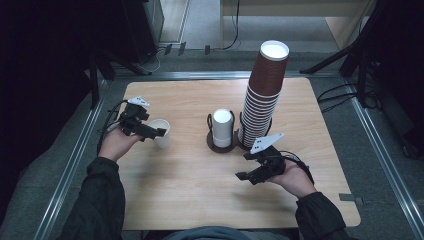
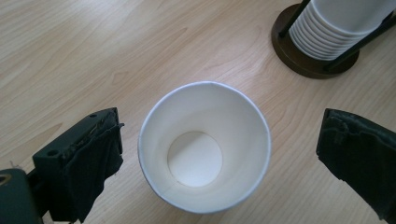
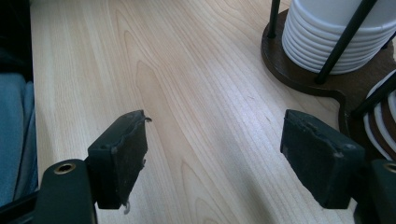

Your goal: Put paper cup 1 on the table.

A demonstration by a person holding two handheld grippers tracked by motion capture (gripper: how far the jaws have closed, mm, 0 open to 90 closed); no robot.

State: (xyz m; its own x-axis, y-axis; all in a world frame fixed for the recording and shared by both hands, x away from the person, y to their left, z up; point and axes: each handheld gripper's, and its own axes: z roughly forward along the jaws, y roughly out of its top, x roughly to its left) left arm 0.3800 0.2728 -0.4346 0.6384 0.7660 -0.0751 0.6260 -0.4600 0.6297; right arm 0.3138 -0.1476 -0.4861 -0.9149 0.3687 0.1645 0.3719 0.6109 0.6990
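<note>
Wooden table [image 1: 210, 200], pale grain, standing on grey floor between metal rails, dark surroundings. Item: single white paper cup [image 1: 161, 133], upright on the table at its left side, mouth up, empty. Item: left gripper [image 1: 152, 132], jaws spread wide to either side of the cup, pads clear of its wall, so nothing is held. Item: right gripper [image 1: 246, 176], jaws likewise apart and empty, poised over bare wood near the front of the dark double holder [image 1: 222, 145]. Holder contents: short nest of white cups [image 1: 222, 127] in one ring, tall brown-sleeved stack [image 1: 265, 90] in the other, leaning slightly to the right. Risk, judged: the loose cup is light and unsupported; a jaw brushing its rim while the left gripper lifts away would likely tip or skid it. Risk, judged: the tall stack is top-heavy, and a knock from the right gripper or forearm against the holder could topple it. View notes: the left gripper view looks straight down into the cup [image 2: 204, 145], showing its clean round bottom and the gaps between rim and both pads, which the high view cannot settle. The right gripper view shows the stacked rims of the white cups [image 3: 334, 42] and the holder's upright rods. The high view alone gives the stack's full height and lean.
</note>
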